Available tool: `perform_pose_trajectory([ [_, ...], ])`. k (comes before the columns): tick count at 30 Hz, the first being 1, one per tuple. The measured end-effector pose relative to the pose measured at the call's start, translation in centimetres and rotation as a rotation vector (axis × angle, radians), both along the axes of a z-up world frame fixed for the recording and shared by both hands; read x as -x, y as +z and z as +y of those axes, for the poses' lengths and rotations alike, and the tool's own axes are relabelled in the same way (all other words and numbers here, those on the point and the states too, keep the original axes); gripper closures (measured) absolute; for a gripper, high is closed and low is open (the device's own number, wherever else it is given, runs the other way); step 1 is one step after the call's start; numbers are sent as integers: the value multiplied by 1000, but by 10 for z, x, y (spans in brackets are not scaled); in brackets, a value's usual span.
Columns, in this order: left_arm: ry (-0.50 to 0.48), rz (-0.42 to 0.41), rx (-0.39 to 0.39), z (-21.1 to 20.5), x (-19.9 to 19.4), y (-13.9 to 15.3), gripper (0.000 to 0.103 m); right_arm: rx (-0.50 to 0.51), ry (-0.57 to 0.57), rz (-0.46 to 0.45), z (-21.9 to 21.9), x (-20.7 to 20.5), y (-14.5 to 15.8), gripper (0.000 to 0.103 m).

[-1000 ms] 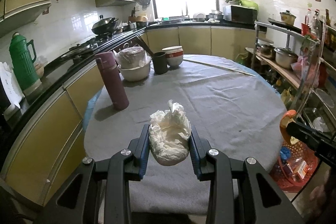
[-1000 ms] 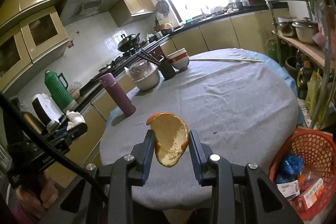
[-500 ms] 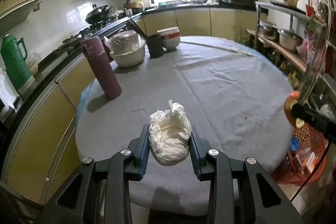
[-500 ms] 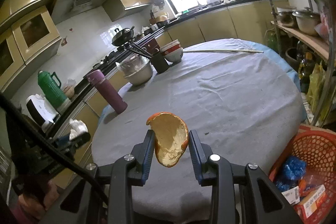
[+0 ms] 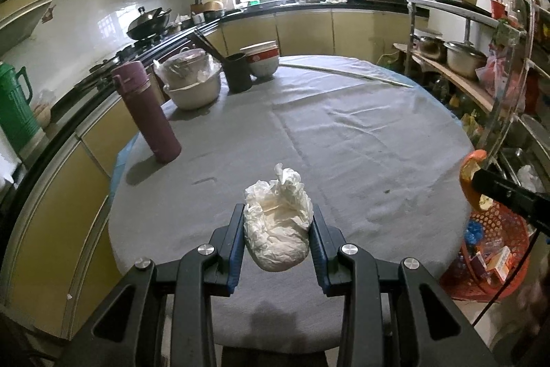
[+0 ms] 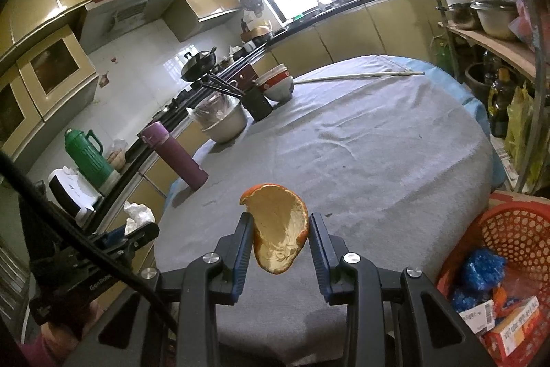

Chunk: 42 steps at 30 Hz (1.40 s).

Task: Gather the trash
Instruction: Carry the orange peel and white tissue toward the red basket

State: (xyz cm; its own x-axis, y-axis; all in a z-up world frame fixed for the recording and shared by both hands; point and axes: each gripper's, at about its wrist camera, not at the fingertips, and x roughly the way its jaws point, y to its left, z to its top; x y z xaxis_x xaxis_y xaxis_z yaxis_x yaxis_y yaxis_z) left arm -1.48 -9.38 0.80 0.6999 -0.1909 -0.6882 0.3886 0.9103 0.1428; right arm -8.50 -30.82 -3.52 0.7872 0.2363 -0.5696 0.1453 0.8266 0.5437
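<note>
My left gripper is shut on a crumpled white tissue and holds it above the near edge of the round table. My right gripper is shut on an orange peel, held above the table's near edge. The peel also shows in the left wrist view, above the orange trash basket. The basket stands on the floor at the right in the right wrist view, with wrappers and a box in it. The left gripper with the tissue shows at the left in the right wrist view.
On the grey tablecloth stand a purple flask, a covered white bowl, a black cup with chopsticks, stacked bowls and a long stick. A metal shelf rack with pots stands at the right, counters at the left.
Both grippers have drawn back toward the near edge of the table, each still holding its piece. The right gripper with the peel has moved closer to the basket.
</note>
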Motion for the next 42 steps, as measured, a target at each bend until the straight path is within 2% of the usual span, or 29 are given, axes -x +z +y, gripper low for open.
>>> perform_pose_trajectory([
  [6,-42,-13,23,-3,4,4,67,-5,1,6,1,-1,1,68],
  [18,-6,-4,36,7,0,3,67,43,39,10,19,-10,8,68],
  [26,-45,-19,42,4,9,8,67,60,36,11,23,-4,13,68],
  [42,-119,12,36,-18,26,1,67,60,-36,36,-1,24,9,68],
])
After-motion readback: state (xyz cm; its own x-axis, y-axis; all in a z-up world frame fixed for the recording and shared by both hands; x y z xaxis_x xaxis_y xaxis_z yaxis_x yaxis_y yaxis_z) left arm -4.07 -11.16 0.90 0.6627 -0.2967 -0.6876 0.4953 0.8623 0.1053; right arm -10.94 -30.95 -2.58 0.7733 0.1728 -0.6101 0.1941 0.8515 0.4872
